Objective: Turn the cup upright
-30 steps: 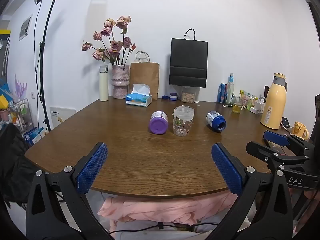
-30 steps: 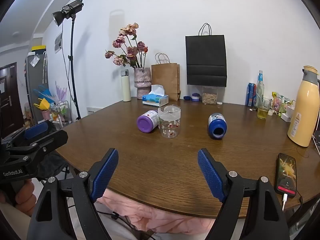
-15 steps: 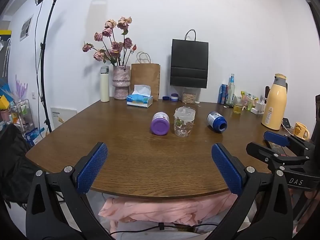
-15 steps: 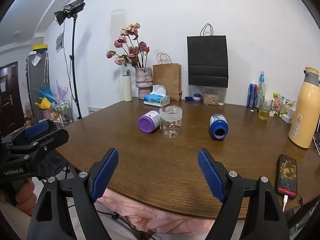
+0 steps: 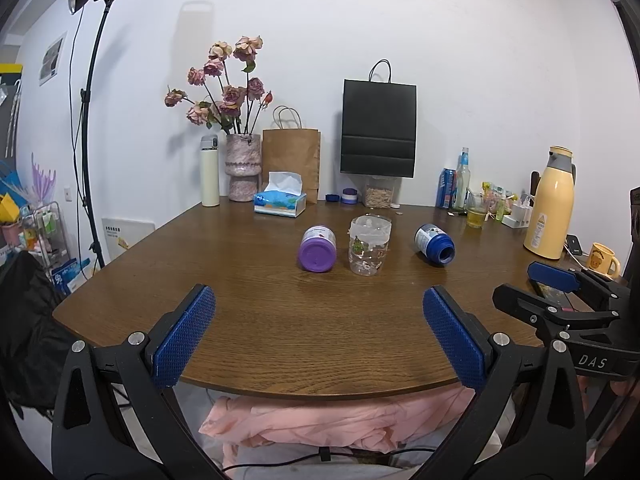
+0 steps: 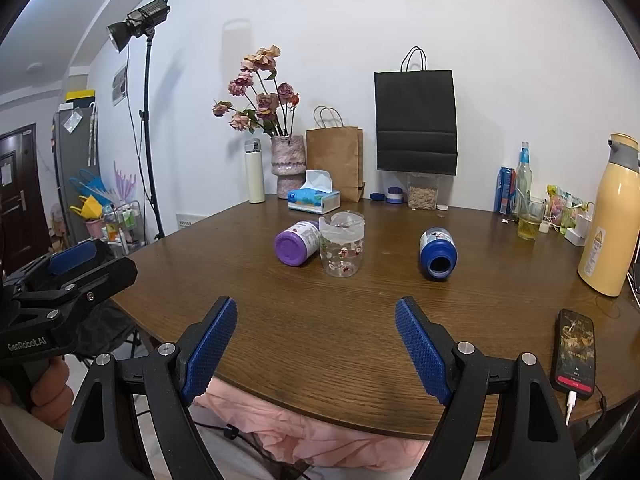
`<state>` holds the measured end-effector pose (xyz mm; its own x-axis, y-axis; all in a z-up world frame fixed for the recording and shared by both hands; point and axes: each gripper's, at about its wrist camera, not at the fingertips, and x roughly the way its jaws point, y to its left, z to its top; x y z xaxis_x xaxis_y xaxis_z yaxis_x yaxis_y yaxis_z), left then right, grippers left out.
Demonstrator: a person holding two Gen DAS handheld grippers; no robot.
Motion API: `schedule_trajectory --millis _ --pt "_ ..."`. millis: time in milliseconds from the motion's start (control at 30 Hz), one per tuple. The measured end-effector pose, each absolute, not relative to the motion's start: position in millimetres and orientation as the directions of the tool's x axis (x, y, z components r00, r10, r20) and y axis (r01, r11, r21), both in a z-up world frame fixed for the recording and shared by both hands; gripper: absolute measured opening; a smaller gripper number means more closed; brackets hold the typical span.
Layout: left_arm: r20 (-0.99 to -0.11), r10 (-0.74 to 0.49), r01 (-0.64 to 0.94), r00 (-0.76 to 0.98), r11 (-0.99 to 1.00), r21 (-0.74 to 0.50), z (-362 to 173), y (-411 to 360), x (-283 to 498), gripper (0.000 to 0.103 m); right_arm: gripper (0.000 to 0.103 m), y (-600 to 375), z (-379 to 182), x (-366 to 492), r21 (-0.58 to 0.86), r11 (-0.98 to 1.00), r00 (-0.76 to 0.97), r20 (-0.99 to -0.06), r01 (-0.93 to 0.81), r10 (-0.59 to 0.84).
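A clear glass cup with small printed figures [image 5: 369,245] [image 6: 342,243] stands on its rim, base up, in the middle of the brown table [image 5: 280,320]. A purple cup [image 5: 317,248] [image 6: 297,242] lies on its side just left of it. A blue cup [image 5: 434,244] [image 6: 437,254] lies on its side to the right, mouth toward me. My left gripper [image 5: 318,336] is open and empty above the table's near edge. My right gripper [image 6: 316,344] is open and empty, also at the near edge, well short of the cups.
A phone on a cable [image 6: 575,353] lies at the right near edge. A yellow flask [image 6: 612,216], a yellow mug [image 5: 602,258], bottles and a glass [image 6: 530,222] crowd the right side. A tissue box [image 5: 281,202], flower vase [image 5: 243,172] and paper bags stand at the back.
Both views have shifted very slightly, so the cups sit a touch to the right. Both grippers stay open and nothing on the table has moved.
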<state>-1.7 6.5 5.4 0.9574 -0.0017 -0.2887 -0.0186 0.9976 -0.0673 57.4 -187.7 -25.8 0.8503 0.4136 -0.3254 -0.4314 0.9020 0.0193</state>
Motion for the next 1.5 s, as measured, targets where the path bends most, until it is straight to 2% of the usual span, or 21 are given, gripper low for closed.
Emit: schedule_trajectory --millis 1500 --pt "-0.297 -0.002 -0.018 0.955 0.998 -0.066 -7 0 0 0.103 0.086 -186 -28 58 0.022 0.902 0.847 -0.333 -0.432 0.414"
